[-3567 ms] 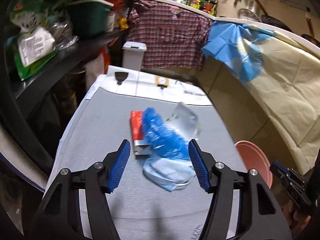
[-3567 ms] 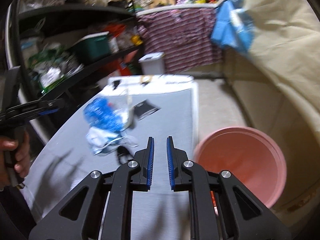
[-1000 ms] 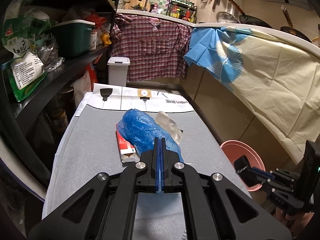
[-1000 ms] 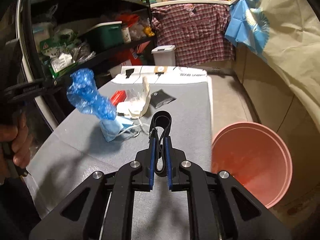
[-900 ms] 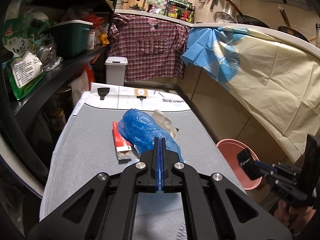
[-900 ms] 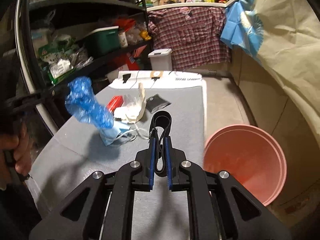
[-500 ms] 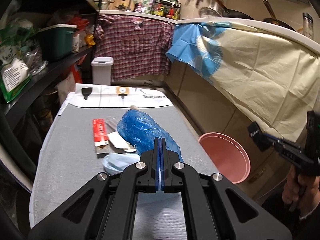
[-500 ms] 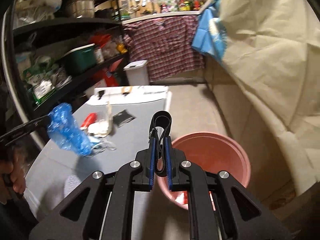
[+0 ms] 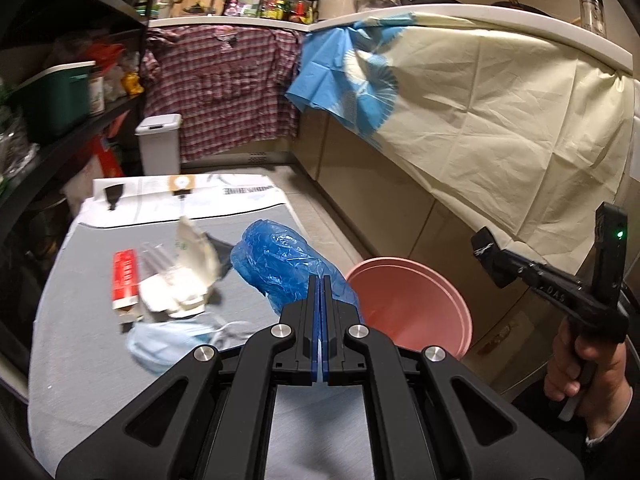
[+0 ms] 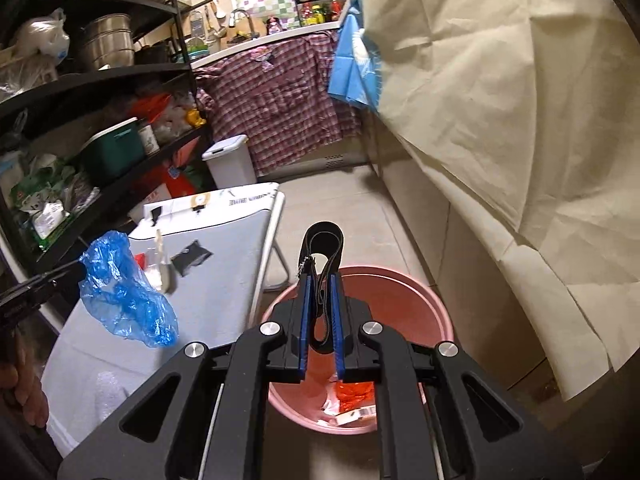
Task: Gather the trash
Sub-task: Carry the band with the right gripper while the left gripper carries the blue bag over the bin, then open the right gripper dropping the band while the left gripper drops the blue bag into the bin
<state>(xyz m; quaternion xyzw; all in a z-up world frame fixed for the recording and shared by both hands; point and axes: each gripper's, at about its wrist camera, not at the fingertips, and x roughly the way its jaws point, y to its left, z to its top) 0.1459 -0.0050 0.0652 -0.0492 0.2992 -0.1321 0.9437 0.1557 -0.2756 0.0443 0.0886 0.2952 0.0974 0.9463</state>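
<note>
My left gripper [image 9: 319,280] is shut on a crumpled blue plastic bag [image 9: 280,264] and holds it in the air above the grey table, left of the pink bucket [image 9: 416,300]; the bag also shows in the right wrist view [image 10: 128,292]. My right gripper [image 10: 320,280] is shut on a black strap loop [image 10: 322,248] and holds it over the pink bucket [image 10: 400,292], which has red and white scraps in its bottom. The right gripper also shows in the left wrist view [image 9: 490,258].
On the grey table [image 9: 80,344] lie a red box [image 9: 125,280], white crumpled paper [image 9: 180,280], a blue face mask [image 9: 168,340] and a black packet [image 10: 190,258]. Black shelves [image 10: 100,128] stand at left, a white bin [image 10: 232,162] behind, a cloth-covered counter [image 10: 520,120] at right.
Both grippers swung right toward the bucket. My right gripper with the strap is now over the bucket. My left gripper carried the blue bag off the pile.
</note>
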